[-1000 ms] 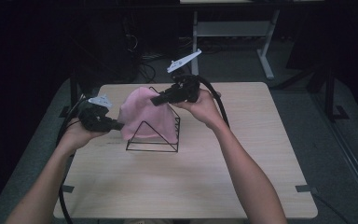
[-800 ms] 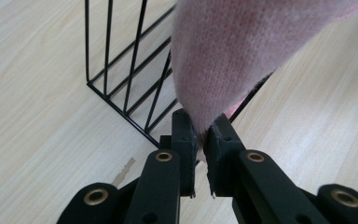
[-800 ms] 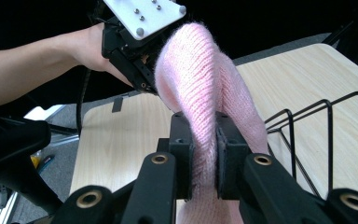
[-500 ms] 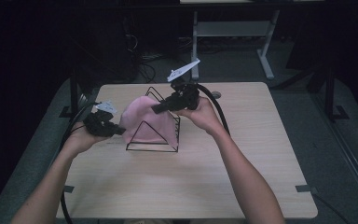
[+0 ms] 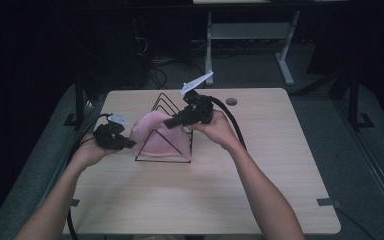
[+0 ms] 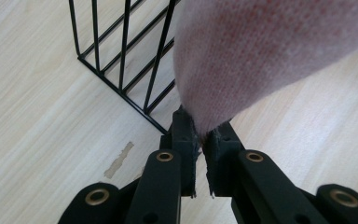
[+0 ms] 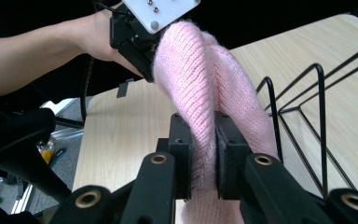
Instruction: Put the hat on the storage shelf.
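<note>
Pink knitted hat point(image 5: 156, 136) hangs stretched between our two tools, draped over the front of a black wire rack point(image 5: 169, 131) that stands near the middle of the worktop point(image 5: 260, 200). We hold it at both ends: the left hand-held gripper point(image 5: 129, 144) has its jaws pinched tight on a corner of the knit point(image 6: 242, 60), and the right hand-held gripper point(image 5: 170, 121) is clamped on a thick fold of it, the fabric bulging out on either side of the black pads point(image 7: 182, 154).

We judge the step in hand to be settling the hat onto the rack, with the knit spread across the triangular wire frames. In the high view the cloth covers the nearest triangle, while the rear loops of the rack rise bare behind it.

The next move, as we see it, calls for lowering both ends evenly until the fabric rests on the wires by itself, and only then easing the jaws apart. If one side lets go early, the hat would likely slide off toward the other side. We should also keep the jaws clear of the wires, which pass just beside the left tool point(image 6: 186, 135) in its own view.

As for its looks, it is a soft, pale pink, ribbed knit with a fuzzy surface, limp and easily folded.
</note>
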